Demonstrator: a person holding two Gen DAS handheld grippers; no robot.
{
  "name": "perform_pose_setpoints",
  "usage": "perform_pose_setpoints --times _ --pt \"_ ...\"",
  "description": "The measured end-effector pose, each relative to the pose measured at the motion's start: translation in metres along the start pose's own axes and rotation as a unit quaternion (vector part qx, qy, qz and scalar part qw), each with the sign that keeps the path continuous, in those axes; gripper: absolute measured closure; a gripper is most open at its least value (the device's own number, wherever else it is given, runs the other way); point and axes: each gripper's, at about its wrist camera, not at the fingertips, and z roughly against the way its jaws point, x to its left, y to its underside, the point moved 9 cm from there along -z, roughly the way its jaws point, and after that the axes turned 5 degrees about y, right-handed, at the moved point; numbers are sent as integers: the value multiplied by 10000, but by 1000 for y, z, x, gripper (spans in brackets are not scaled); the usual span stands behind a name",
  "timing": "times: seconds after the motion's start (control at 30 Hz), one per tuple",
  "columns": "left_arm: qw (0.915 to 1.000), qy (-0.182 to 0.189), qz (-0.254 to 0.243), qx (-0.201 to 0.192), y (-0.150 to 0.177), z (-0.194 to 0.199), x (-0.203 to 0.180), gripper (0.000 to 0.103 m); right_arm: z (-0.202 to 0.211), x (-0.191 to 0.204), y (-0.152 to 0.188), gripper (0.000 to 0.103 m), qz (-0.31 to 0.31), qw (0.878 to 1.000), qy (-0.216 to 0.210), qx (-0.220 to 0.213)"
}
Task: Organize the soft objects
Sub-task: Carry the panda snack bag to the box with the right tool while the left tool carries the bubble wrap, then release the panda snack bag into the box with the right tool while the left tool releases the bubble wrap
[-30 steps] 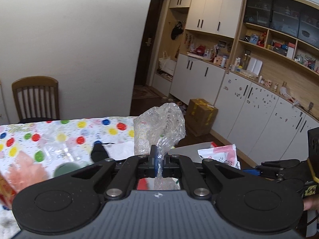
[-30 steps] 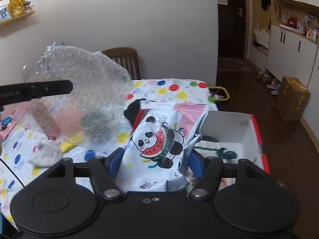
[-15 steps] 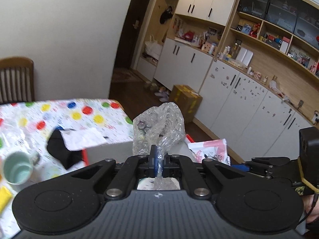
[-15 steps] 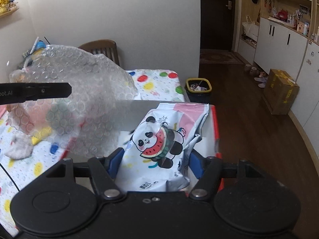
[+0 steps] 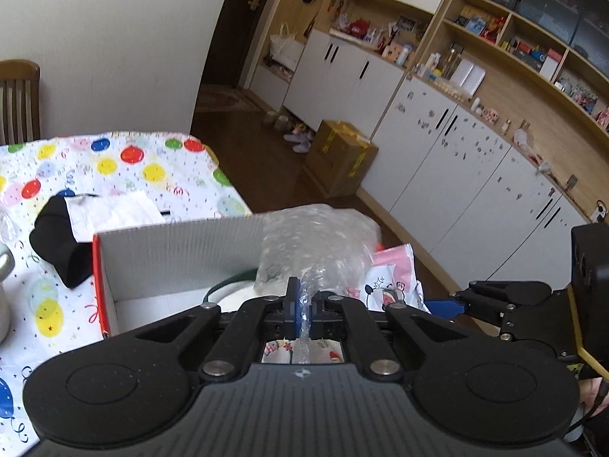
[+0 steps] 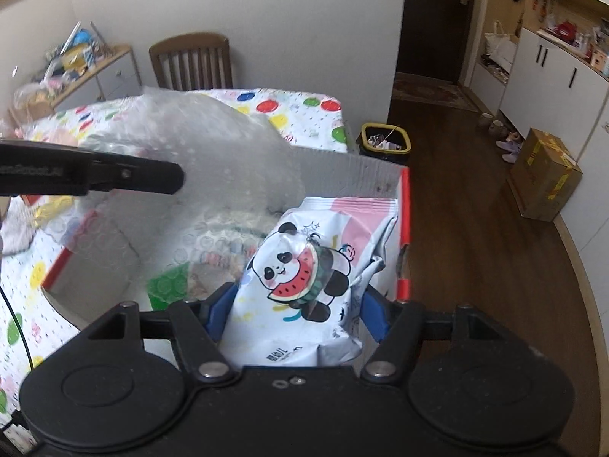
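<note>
Your left gripper (image 5: 300,301), clamped on the wrap (image 5: 316,243), and right gripper (image 6: 295,308), clamped on the pack (image 6: 304,274), hung directly above the box (image 5: 182,243).

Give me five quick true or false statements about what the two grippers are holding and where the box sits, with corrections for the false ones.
1. The left gripper is shut on the bubble wrap. True.
2. The right gripper is empty. False: it holds the panda pack between its fingers.
3. The white box has a red outer side. True.
4. The bubble wrap lies flat on the tablecloth. False: it is held up over the box.
5. The cardboard carton stands on the table. False: it is on the wooden floor beside the cabinets.
</note>
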Motion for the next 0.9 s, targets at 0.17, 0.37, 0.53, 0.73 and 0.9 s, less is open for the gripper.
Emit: perform_pose_setpoints --times 0.17,0.37,0.53,0.73,0.9 --pt "9995 -277 -51 167 10 -10 13 100 -12 7 2 36 246 9996 -48 102" --pt "9977 -578 -59 357 20 -18 29 100 -27 11 4 35 401 9990 -62 193" --pt "9955 -711 86 621 31 -24 41 100 -36 12 7 34 480 9983 -107 306" --pt "9934 -814 -133 801 38 -28 39 100 -37 13 8 31 598 9977 -73 304" --pt "9898 -1002 -441 911 41 -29 34 99 -39 13 11 29 742 9967 -46 337"
